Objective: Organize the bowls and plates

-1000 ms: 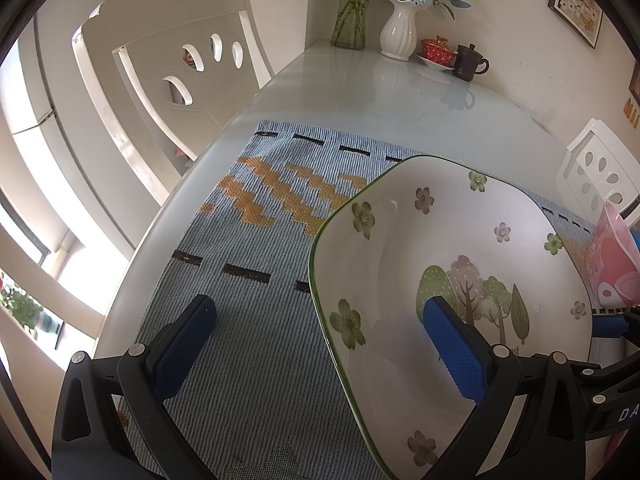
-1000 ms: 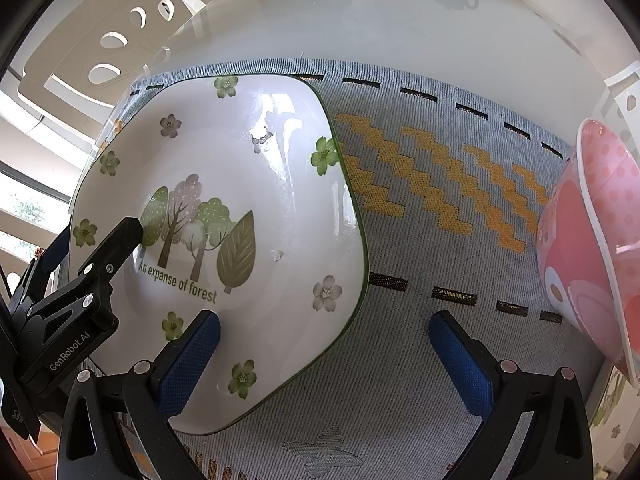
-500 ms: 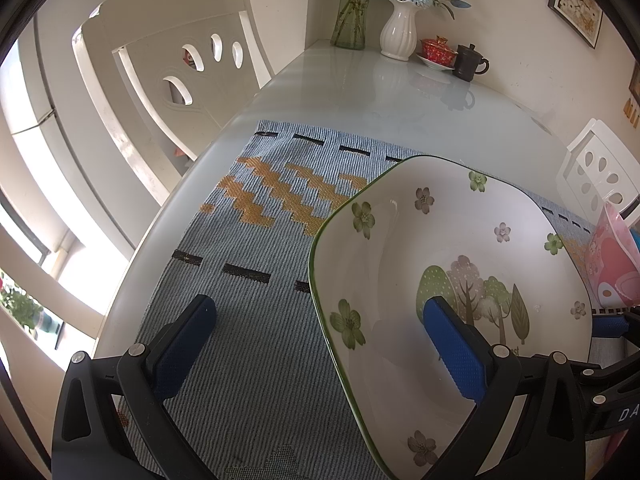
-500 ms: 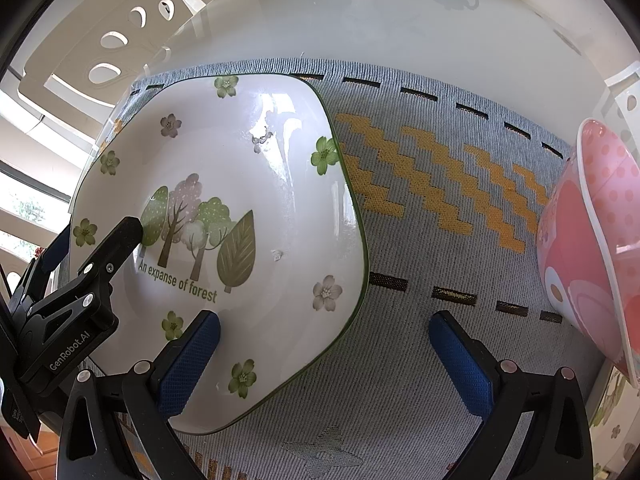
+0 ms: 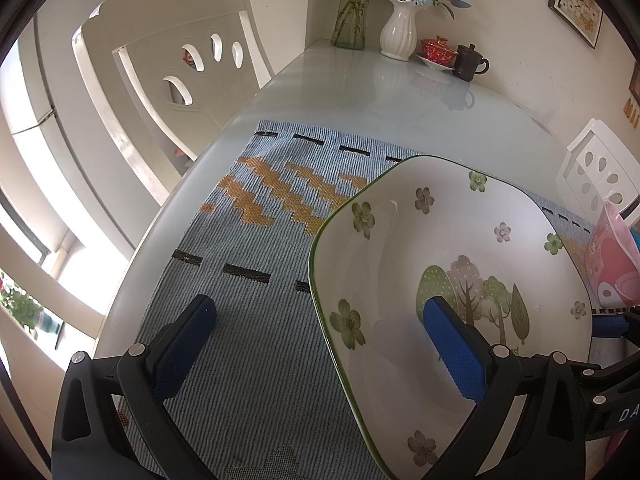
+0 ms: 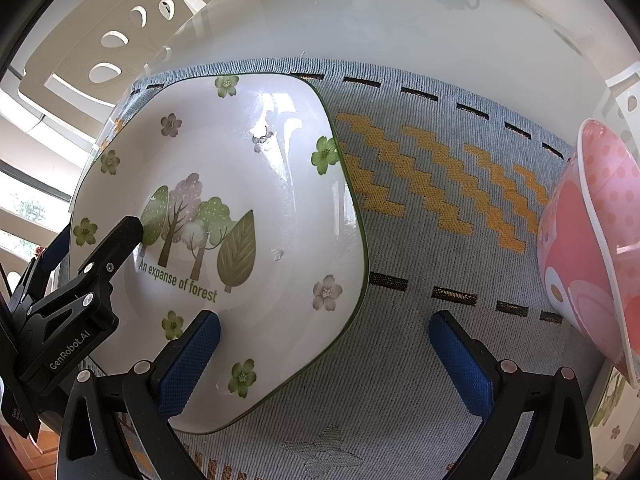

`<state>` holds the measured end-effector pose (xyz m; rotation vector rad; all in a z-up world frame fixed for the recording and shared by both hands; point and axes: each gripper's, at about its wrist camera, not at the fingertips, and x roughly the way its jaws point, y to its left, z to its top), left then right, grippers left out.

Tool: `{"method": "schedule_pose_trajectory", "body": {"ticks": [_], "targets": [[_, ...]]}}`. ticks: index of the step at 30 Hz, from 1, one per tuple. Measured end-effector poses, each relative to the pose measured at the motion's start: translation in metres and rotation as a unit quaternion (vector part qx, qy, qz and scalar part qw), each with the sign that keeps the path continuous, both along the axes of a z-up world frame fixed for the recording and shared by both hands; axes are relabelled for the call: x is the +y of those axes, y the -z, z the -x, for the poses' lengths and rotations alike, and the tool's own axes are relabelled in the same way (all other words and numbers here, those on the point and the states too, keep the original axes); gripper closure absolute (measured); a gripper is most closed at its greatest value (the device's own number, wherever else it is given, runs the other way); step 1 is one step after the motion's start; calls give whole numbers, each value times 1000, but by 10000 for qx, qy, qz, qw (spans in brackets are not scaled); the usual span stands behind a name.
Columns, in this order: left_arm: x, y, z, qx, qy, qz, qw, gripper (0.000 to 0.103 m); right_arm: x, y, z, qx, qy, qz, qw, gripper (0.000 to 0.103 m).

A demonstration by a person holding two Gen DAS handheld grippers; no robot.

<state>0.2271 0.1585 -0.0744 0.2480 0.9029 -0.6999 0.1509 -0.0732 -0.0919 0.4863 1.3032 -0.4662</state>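
Note:
A white squarish plate [image 5: 460, 240] with a green rim, flowers and a forest print lies on the blue-grey woven mat [image 5: 260, 320]. My left gripper [image 5: 320, 344] is open and straddles the plate's left rim, one finger over the mat and the other over the plate. In the right wrist view the same plate [image 6: 240, 160] sits at the left. My right gripper [image 6: 326, 356] is open astride its right rim, with the left gripper's black body [image 6: 80, 292] at the plate's far side. A pink bowl [image 6: 592, 248] stands at the right on the mat [image 6: 440, 200].
The pink bowl [image 5: 612, 264] shows beyond the plate. A white chair [image 5: 172, 60] stands by the table's left edge, another chair [image 5: 600, 172] at the right. A glass vase [image 5: 352, 20], white vase [image 5: 398, 36], red teacup [image 5: 438, 50] and dark mug [image 5: 468, 64] stand at the far end.

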Motion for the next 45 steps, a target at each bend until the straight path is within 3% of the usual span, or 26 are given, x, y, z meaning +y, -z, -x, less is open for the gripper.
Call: {"method": "schedule_pose_trajectory", "body": {"ticks": [45], "targets": [[1, -1, 1, -5, -1, 4, 10000, 0, 2, 0, -2, -4, -41, 15, 10000, 0]]}}
